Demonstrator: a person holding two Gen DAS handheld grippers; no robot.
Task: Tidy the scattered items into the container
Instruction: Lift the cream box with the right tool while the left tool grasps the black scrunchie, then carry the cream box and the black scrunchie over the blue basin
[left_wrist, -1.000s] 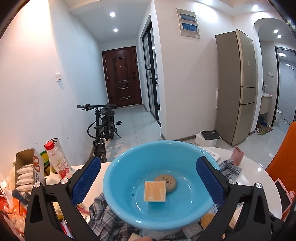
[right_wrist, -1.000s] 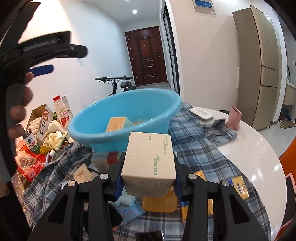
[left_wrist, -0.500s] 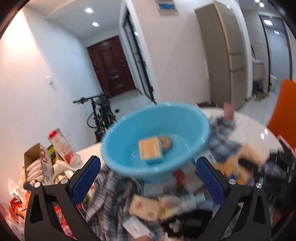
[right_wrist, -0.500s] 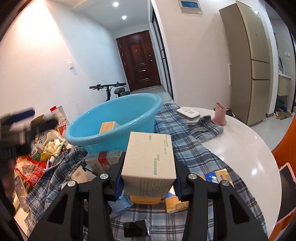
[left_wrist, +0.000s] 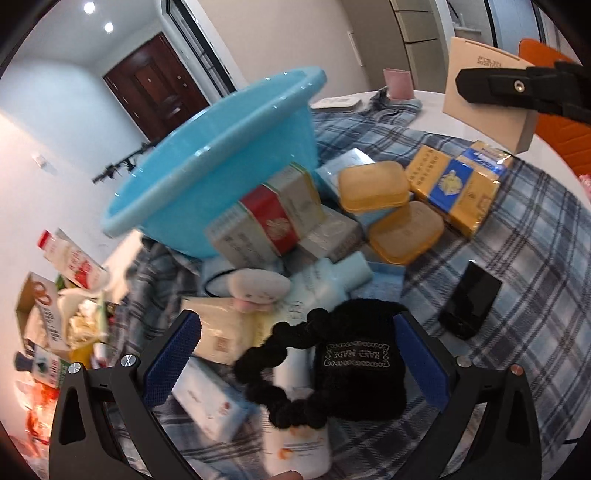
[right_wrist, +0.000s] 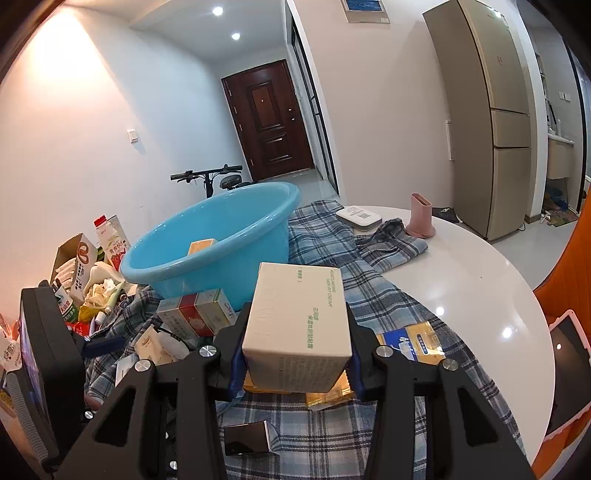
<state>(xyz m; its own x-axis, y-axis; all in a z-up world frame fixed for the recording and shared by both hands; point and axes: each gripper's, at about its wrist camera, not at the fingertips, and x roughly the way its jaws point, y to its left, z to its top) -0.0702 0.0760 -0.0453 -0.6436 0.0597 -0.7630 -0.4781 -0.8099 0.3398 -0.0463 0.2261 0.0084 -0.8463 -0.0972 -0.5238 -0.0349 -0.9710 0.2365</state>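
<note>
A: Where is the container?

B: The round light-blue plastic basin (right_wrist: 221, 236) sits on a blue plaid cloth (right_wrist: 388, 299) spread over the round white table (right_wrist: 491, 280). A small tan block (right_wrist: 202, 245) lies inside it.

A: And the right gripper (right_wrist: 295, 363)?

B: Its two fingers are clamped on a cream cardboard box with green print (right_wrist: 299, 325), one on each side. The box is held above the cloth, near the basin but apart from it.

A: The left gripper (left_wrist: 295, 358)?

B: Spread wide, its blue-padded fingers (left_wrist: 171, 358) grip nothing. Between them lies a black knitted pouch with a beaded loop (left_wrist: 354, 354), resting on white bottles and cartons; whether the pads touch it I cannot tell.

A: What else is scattered about?

B: Just beside the basin lies a grey carton with a red band (left_wrist: 266, 225). Near it are two orange plastic lidded tubs (left_wrist: 373, 186), touching each other, and yellow-and-blue packets (left_wrist: 454, 184) beside them. A small black glossy block (left_wrist: 471, 302) lies on the cloth by itself. A pink cup (right_wrist: 421, 218) stands farther back on the bare table, and a white flat device (right_wrist: 358, 218) rests near it. A red-capped milk carton (right_wrist: 110, 240) stands in the clutter left of the basin.
</note>
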